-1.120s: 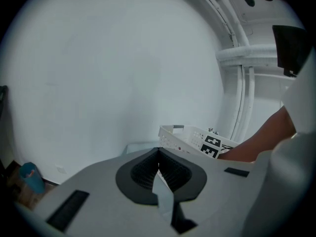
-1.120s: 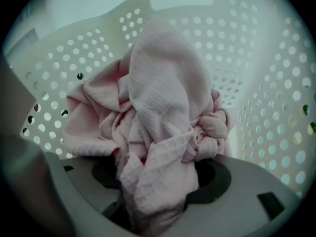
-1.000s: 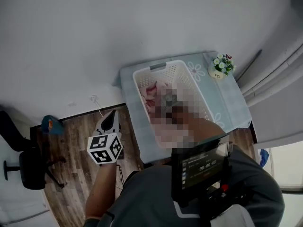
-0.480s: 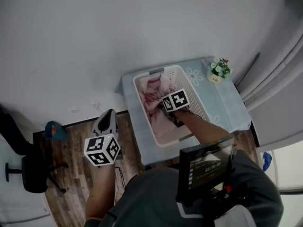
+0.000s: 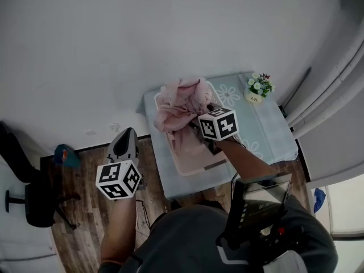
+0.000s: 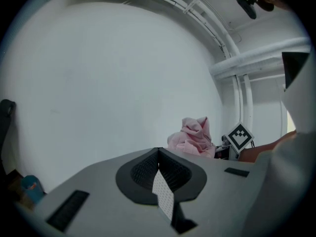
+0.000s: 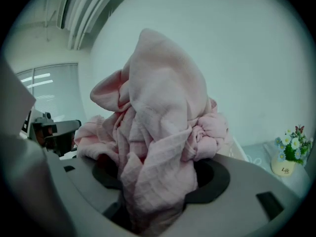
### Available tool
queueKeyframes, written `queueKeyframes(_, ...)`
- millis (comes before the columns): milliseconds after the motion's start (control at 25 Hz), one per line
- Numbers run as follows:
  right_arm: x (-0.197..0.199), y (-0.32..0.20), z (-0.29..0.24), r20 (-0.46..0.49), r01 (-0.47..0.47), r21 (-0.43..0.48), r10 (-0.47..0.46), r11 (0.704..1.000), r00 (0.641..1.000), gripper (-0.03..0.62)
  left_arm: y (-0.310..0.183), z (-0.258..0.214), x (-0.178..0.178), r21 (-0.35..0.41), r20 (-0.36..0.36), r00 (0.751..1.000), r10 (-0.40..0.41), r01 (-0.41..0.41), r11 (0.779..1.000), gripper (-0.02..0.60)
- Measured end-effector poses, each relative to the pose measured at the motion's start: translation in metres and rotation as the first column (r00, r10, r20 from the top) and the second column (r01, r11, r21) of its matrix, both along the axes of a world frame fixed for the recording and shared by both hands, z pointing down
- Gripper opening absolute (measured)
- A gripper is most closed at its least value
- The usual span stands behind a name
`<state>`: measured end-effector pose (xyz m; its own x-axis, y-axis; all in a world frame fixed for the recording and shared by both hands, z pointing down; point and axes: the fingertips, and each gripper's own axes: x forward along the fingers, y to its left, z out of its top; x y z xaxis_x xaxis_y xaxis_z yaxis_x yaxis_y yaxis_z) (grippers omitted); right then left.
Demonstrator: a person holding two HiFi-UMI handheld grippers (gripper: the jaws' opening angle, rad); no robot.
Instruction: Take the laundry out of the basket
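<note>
A bundle of pink laundry (image 5: 181,104) hangs above the pale basket (image 5: 200,168), which stands on the light-blue table (image 5: 267,135). My right gripper (image 5: 199,121) is shut on this cloth; its marker cube sits just right of the bundle. In the right gripper view the pink laundry (image 7: 158,132) fills the gap between the jaws and drapes over them. My left gripper (image 5: 123,144) hovers over the wooden floor left of the table, apart from the basket. Seen in its own view, the left gripper (image 6: 159,154) is shut with nothing held, and the pink laundry (image 6: 195,138) shows far ahead.
A small pot of flowers (image 5: 257,88) stands at the table's far right corner. An office chair (image 5: 31,201) and a blue object (image 5: 65,155) are on the floor at the left. A white wall lies behind the table and curtains (image 5: 335,95) hang at the right.
My right gripper has risen out of the basket, lifting the pink laundry above the rim. The left gripper has come up slightly.
</note>
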<state>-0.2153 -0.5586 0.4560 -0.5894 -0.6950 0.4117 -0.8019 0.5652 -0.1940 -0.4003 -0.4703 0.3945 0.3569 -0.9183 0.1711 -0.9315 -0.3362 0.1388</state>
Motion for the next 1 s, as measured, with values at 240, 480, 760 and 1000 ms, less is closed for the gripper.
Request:
queueKeyframes(240, 0.003, 0.021, -0.069, 0.06, 0.08, 0.111, -0.087, 0.991, 0.994, 0.333, 0.025, -0.028, 0.003, 0.034, 0.002, 0.994, -0.107, 0.107, 0.994, 0.009)
queueKeyframes(480, -0.007, 0.049, -0.125, 0.051, 0.193, 0.192, -0.206, 0.962, 0.977, 0.334, 0.073, -0.07, -0.009, 0.131, 0.011, 0.962, -0.271, 0.268, 0.955, 0.008)
queueKeyframes(760, -0.015, 0.069, -0.175, 0.108, 0.338, 0.268, -0.376, 0.902, 0.92, 0.334, 0.122, -0.085, -0.008, 0.14, 0.058, 0.906, -0.42, 0.409, 0.902, 0.008)
queueKeyframes(1000, -0.055, 0.107, -0.23, 0.163, 0.444, 0.356, -0.523, 0.822, 0.837, 0.334, 0.181, -0.103, -0.028, 0.163, 0.067, 0.834, -0.547, 0.532, 0.831, 0.008)
